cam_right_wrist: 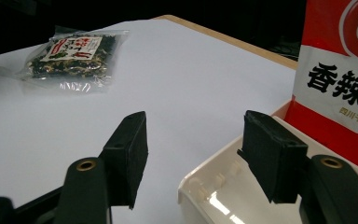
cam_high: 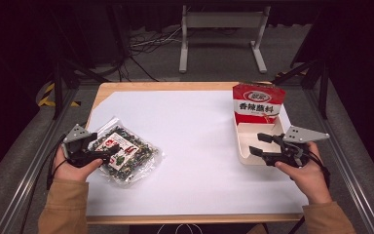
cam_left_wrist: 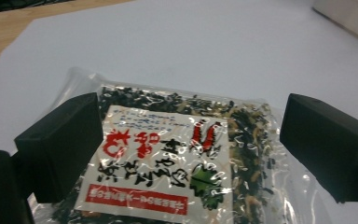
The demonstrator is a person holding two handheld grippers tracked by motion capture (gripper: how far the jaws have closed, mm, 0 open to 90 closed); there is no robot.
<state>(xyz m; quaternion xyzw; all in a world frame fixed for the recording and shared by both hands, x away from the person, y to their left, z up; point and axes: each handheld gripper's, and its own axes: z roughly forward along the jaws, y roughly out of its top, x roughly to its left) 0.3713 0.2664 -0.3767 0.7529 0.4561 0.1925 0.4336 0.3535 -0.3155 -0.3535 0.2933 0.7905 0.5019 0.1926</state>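
red packet upright in white tray

The right claw gapes over the white tray's rim.

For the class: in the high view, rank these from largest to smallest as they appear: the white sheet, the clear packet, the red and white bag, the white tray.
1. white sheet
2. clear packet
3. red and white bag and white tray: too alike to rank.
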